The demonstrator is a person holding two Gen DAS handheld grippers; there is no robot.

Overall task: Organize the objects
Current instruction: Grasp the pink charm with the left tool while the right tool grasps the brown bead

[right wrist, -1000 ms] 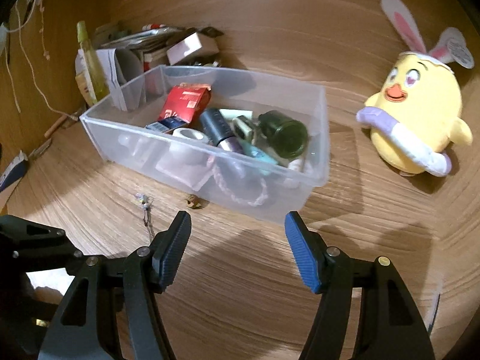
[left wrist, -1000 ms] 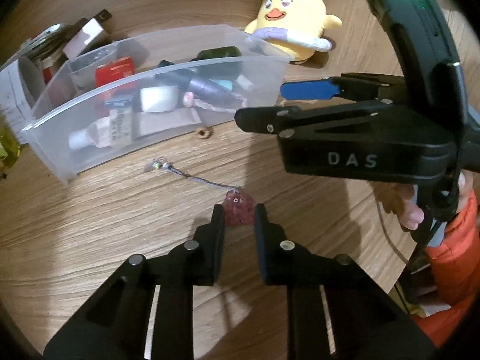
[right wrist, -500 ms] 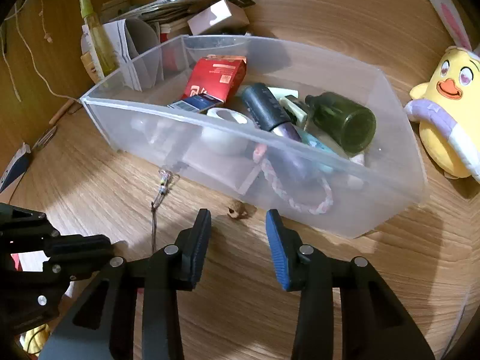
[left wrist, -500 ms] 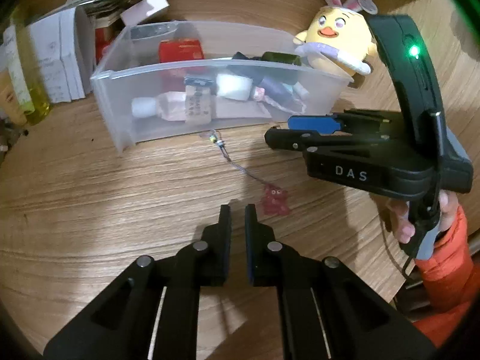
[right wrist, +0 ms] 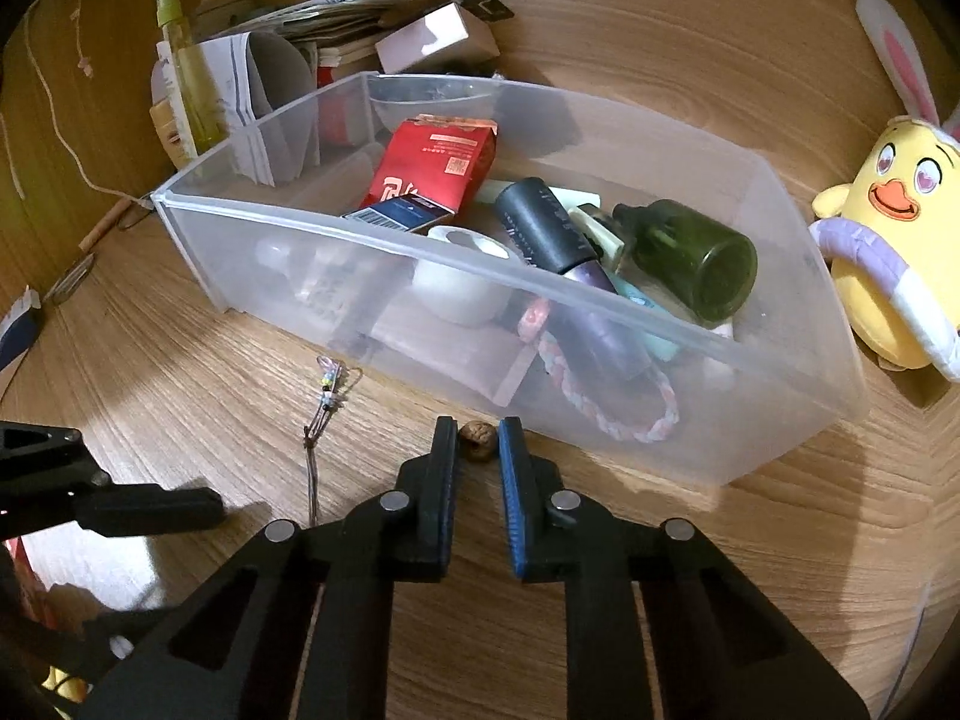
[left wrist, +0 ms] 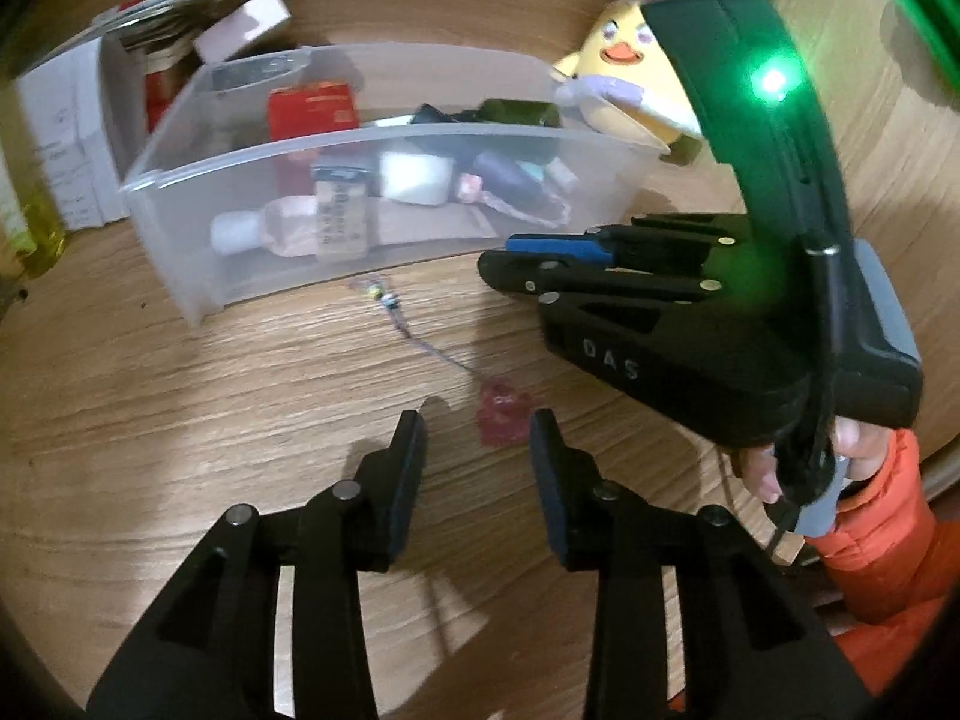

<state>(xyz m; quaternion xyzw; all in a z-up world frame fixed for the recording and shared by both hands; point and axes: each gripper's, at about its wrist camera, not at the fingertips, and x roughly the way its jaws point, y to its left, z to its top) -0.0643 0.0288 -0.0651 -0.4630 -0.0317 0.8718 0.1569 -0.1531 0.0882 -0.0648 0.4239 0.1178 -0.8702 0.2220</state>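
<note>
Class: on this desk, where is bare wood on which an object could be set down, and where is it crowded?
Bare wood lies between the clear bin and the plush chick, and beside the beaded cord. The bin's inside and the box pile behind it are crowded.

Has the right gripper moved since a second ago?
Yes. The right gripper has closed in toward the clear bin, and its fingers have narrowed around the small brown nut in front of it.

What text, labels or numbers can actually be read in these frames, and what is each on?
"DAS": on the side of the right claw, left wrist view.
Red packet in the clear bin: print and code square, too small.
Dark barcoded box: unreadable.
Labelled bottle: blurred.
</note>
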